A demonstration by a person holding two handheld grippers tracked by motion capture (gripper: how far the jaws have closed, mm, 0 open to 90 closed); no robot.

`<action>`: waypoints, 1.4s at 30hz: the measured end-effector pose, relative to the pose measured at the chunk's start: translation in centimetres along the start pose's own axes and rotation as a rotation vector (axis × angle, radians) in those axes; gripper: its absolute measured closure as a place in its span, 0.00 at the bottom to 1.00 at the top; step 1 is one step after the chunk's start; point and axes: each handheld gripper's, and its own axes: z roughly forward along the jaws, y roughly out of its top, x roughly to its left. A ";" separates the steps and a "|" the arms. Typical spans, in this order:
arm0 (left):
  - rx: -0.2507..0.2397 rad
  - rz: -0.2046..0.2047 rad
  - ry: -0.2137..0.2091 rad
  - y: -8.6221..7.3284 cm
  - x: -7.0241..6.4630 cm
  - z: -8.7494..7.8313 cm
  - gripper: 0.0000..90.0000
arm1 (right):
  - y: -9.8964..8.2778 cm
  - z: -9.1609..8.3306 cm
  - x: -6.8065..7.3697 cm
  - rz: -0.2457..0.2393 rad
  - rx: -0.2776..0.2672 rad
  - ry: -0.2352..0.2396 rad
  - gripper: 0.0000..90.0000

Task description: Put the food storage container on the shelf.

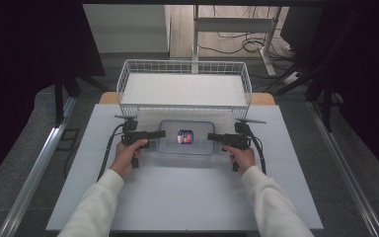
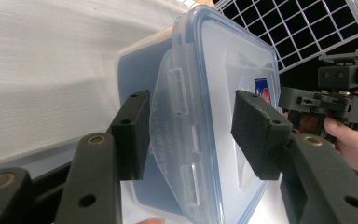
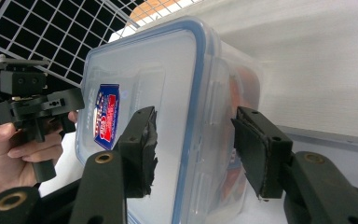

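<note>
a clear plastic food container (image 1: 186, 138) with a blue-rimmed snap-on lid is seen resting on the white table (image 1: 177, 192), just in front of the white wire basket (image 1: 184, 85). a red and blue label (image 1: 185, 136) is seen on its lid. the left gripper (image 1: 161, 134) is held at the container's left end and the right gripper (image 1: 211, 137) at its right end. on each, the jaws are parted and set astride a side latch flap, with gaps visible beside the pads.
</note>
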 end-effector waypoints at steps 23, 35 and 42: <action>0.032 0.319 0.172 -5.0 -6.4 -5.9 0.38 | -4.5 -4.3 6.5 -0.521 -0.035 -0.210 0.50; 0.076 0.390 0.282 -10.4 -7.9 -8.7 0.33 | -8.9 -1.7 9.3 -0.724 0.111 -0.180 0.98; 0.112 0.433 0.294 -12.0 -8.7 -8.7 0.32 | -9.2 2.8 10.1 -0.735 0.174 -0.213 0.98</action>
